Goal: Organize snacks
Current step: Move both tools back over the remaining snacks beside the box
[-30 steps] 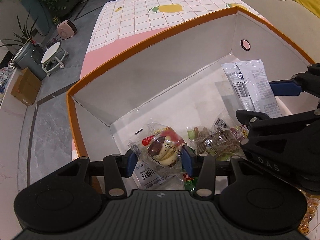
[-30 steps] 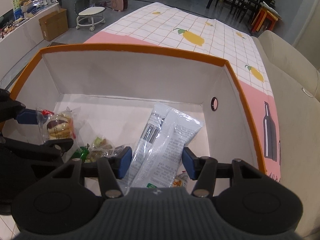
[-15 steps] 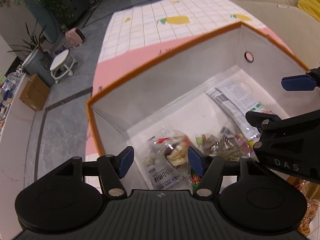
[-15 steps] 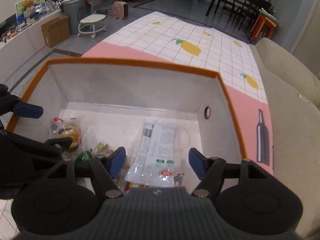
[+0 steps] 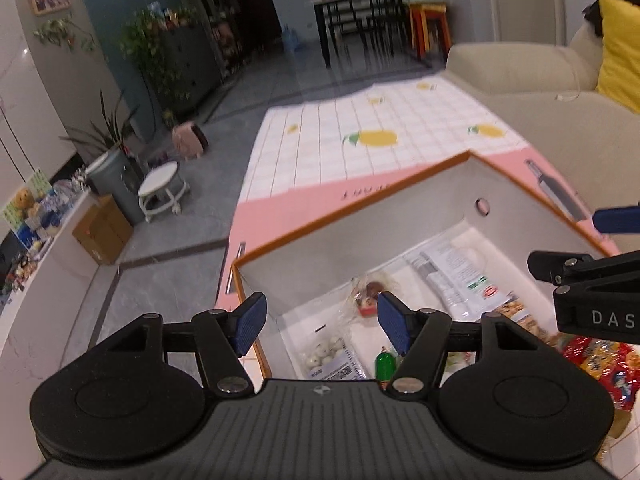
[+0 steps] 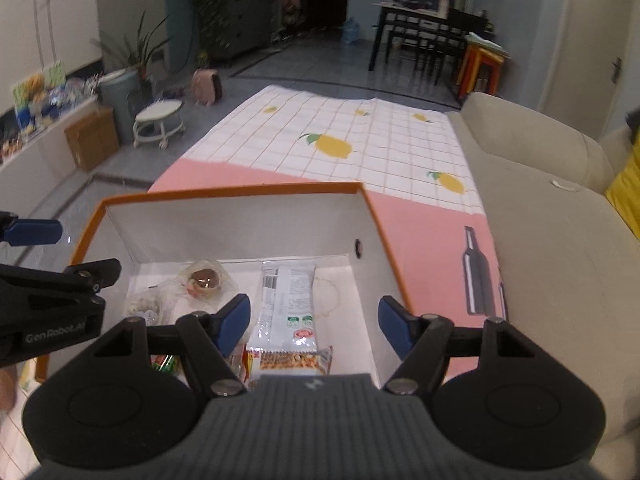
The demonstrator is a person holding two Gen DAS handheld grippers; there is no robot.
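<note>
The snacks now lie loose on the floor of the orange-rimmed box (image 6: 240, 191): the white packet (image 6: 286, 300) at the right, the clear chocolate bag (image 6: 204, 280) at the left. Both were between the jaws a second ago. Now the left gripper (image 5: 320, 322) and the right gripper (image 6: 314, 324) have their jaws spread and empty, above the box. Judging from this, both snacks are delivered.

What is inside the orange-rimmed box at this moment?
Inside the box: a long white packet, a clear bag with a brown treat, a nut bar, a green candy. The grippers' bodies hide the near floor.
</note>
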